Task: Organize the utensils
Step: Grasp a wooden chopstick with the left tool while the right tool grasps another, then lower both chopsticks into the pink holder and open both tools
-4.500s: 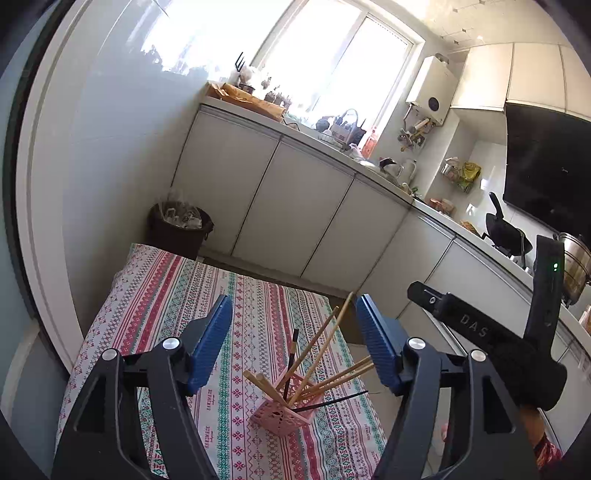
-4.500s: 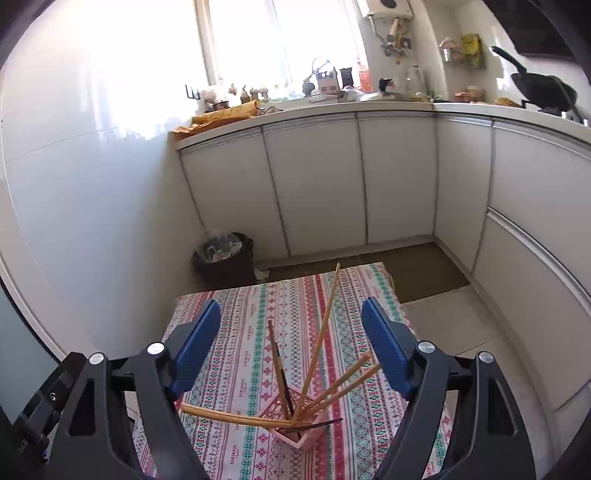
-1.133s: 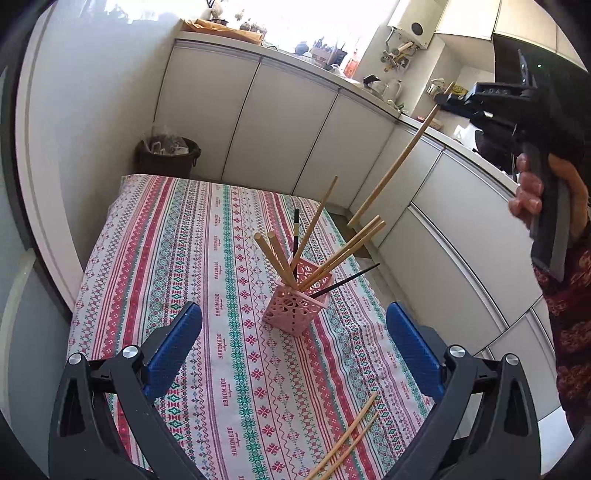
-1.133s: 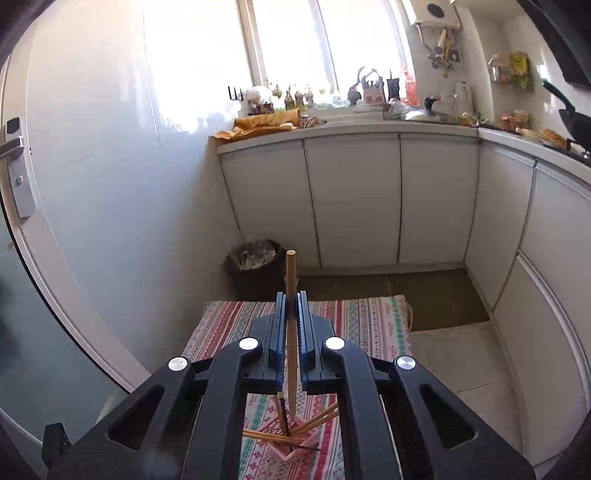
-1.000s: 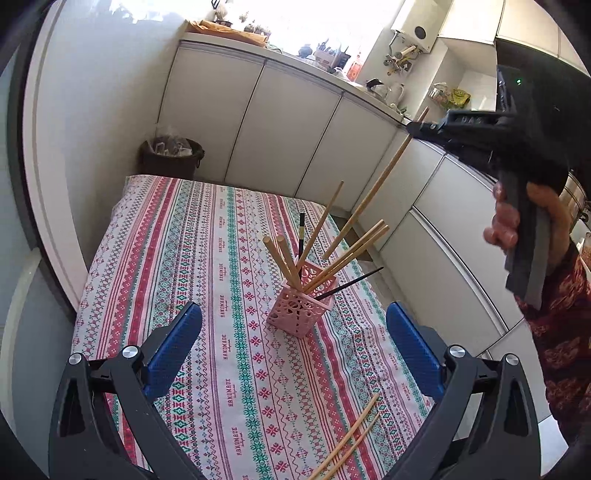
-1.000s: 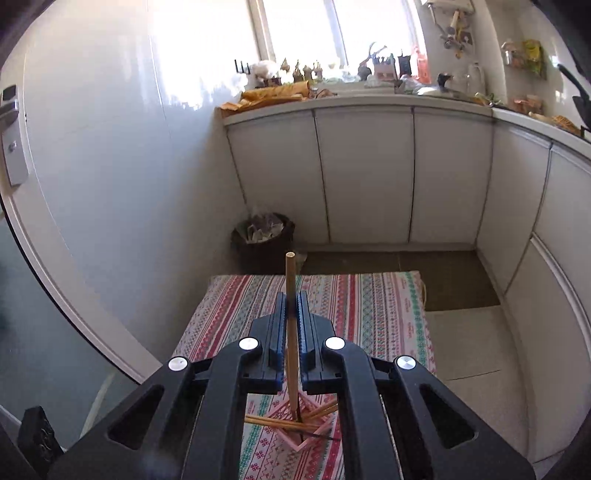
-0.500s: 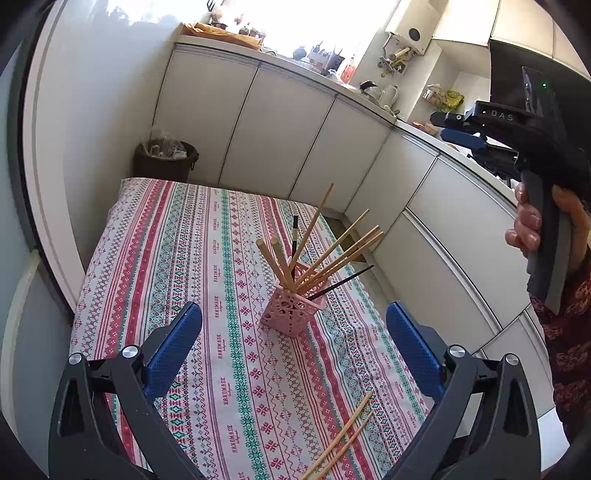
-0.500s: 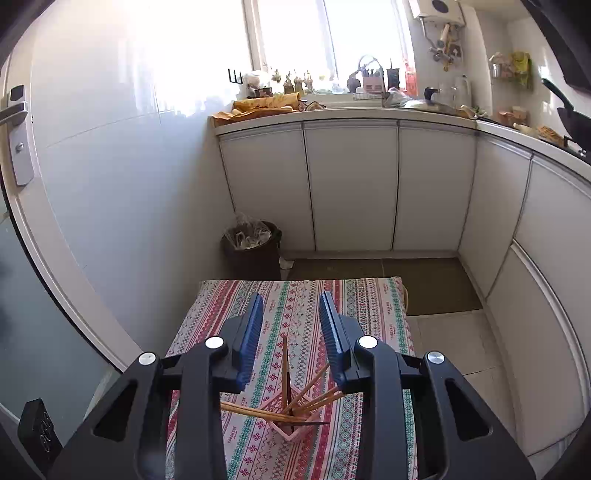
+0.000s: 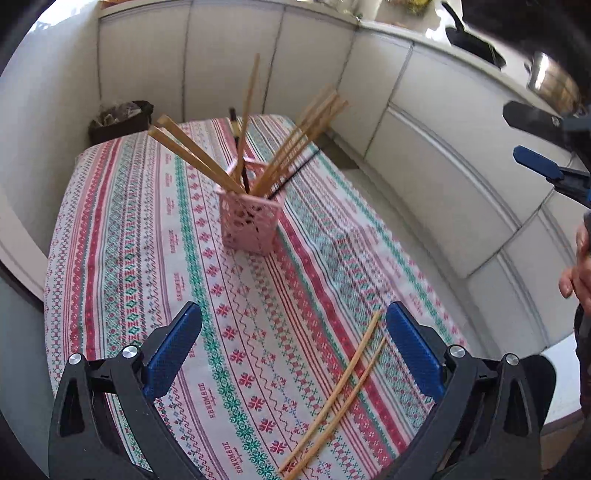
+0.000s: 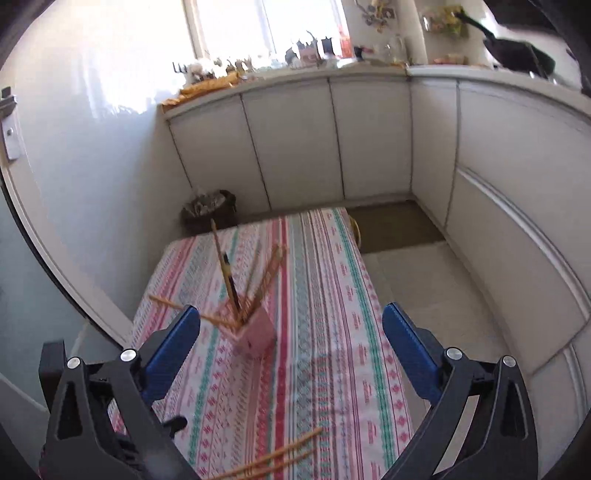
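Between pickups: right tool (image 10: 291,343) just opened wide, empty; left tool (image 9: 293,350) wide, empty too. Pale wooden chopsticks (image 9: 341,391) lying loose on striped surface (image 9: 147,236) (near edge), well short of pink lattice holder (image 9: 249,225). Next: grip one, lift, drop upright into holder.

Bright window (image 10: 266,26) glare, motion blur throughout, fisheye bending at edges.

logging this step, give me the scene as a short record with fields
surface: table with patterned cloth
holder: pink holder, upright, mid-table
in holder: wooden chopsticks fanned out, plus dark ones
still loose: two chopsticks flat on the cloth, near edge
left claw: open, empty, above the loose pair
right claw: jaws just opened, nothing between them
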Action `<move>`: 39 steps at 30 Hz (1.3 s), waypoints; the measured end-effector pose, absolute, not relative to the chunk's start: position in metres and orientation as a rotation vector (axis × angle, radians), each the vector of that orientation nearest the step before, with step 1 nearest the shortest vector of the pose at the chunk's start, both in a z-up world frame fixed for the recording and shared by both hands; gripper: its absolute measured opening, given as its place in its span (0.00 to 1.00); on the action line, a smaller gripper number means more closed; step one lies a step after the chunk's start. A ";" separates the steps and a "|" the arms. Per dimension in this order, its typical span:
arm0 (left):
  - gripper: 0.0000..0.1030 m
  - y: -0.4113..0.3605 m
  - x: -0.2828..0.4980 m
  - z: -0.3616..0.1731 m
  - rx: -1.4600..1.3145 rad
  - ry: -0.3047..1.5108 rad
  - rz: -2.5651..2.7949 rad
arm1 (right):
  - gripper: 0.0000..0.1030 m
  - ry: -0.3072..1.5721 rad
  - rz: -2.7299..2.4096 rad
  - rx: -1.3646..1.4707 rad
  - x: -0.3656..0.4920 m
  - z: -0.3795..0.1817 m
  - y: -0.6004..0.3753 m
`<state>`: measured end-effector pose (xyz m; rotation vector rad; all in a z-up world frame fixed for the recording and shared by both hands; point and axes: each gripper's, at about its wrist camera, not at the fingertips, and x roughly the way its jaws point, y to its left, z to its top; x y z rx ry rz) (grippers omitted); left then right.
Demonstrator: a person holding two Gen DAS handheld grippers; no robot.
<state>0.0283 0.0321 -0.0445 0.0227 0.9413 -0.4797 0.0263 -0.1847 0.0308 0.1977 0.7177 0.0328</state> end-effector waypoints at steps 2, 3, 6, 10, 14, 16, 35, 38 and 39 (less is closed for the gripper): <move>0.93 0.012 0.026 -0.062 0.096 1.003 -0.511 | 0.93 0.791 -0.019 0.204 0.009 -0.008 -0.199; 0.93 0.002 0.026 -0.070 0.133 1.025 -0.517 | 0.93 0.823 -0.041 0.209 0.000 -0.026 -0.207; 0.93 -0.031 0.027 -0.088 0.242 1.088 -0.552 | 0.93 0.915 -0.127 0.186 -0.023 -0.080 -0.226; 0.93 -0.076 0.033 -0.110 0.417 1.143 -0.598 | 0.93 1.044 -0.222 0.257 -0.039 -0.128 -0.258; 0.93 -0.111 0.042 -0.124 0.537 1.185 -0.642 | 0.93 1.086 -0.229 0.313 -0.042 -0.138 -0.281; 0.92 -0.123 0.047 -0.128 0.569 1.205 -0.657 | 0.93 1.091 -0.211 0.340 -0.042 -0.139 -0.286; 0.07 -0.052 0.048 -0.112 0.321 1.193 -0.627 | 0.93 1.192 -0.079 0.408 -0.022 -0.150 -0.250; 0.06 -0.017 0.032 -0.082 0.222 1.092 -0.601 | 0.93 1.245 -0.092 0.423 -0.011 -0.156 -0.228; 0.06 -0.011 0.029 -0.070 0.199 1.061 -0.592 | 0.93 1.264 -0.107 0.434 -0.007 -0.159 -0.219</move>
